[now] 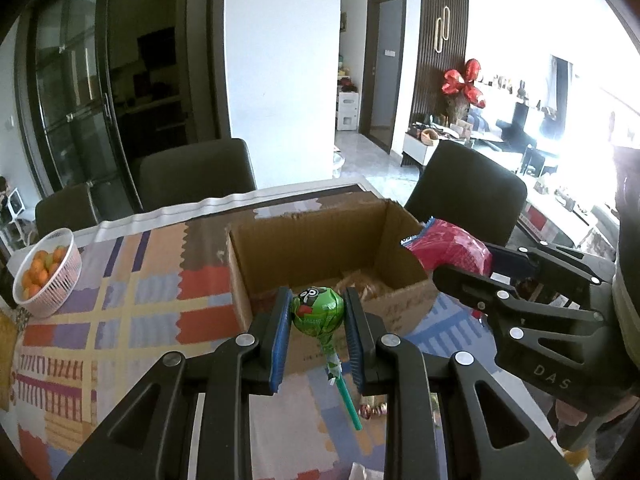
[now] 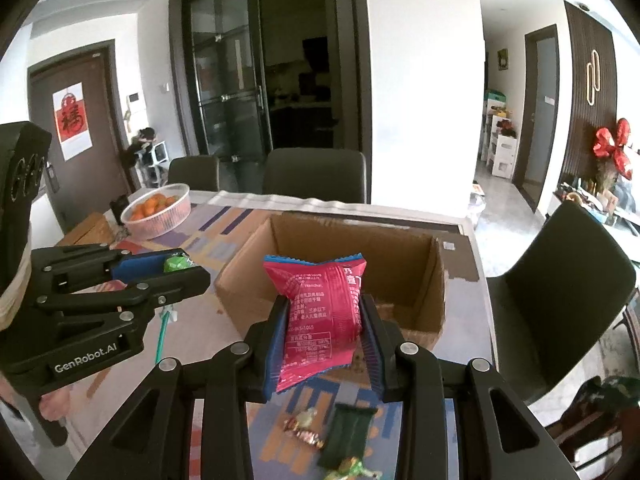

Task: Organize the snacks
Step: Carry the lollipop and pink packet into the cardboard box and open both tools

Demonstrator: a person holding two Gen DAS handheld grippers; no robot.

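We hold a green-wrapped round lollipop (image 1: pixel 318 309) clamped in our left gripper (image 1: pixel 318 334) and a crimson foil snack packet (image 2: pixel 320 320) pinched in our right gripper (image 2: pixel 324 340), both at the open brown cardboard box (image 2: pixel 436 280). Next, probably: carry them over the rim and release inside.

Green-wrapped lollipop (image 1: pixel 318 307) upright, stick down; red snack packet (image 2: pixel 322 312) upright; open cardboard box (image 2: pixel 400 248) behind.

Left gripper (image 1: pixel 318 334) fingers (image 1: pixel 280 336) clamp green lollipop (image 1: pixel 318 309).
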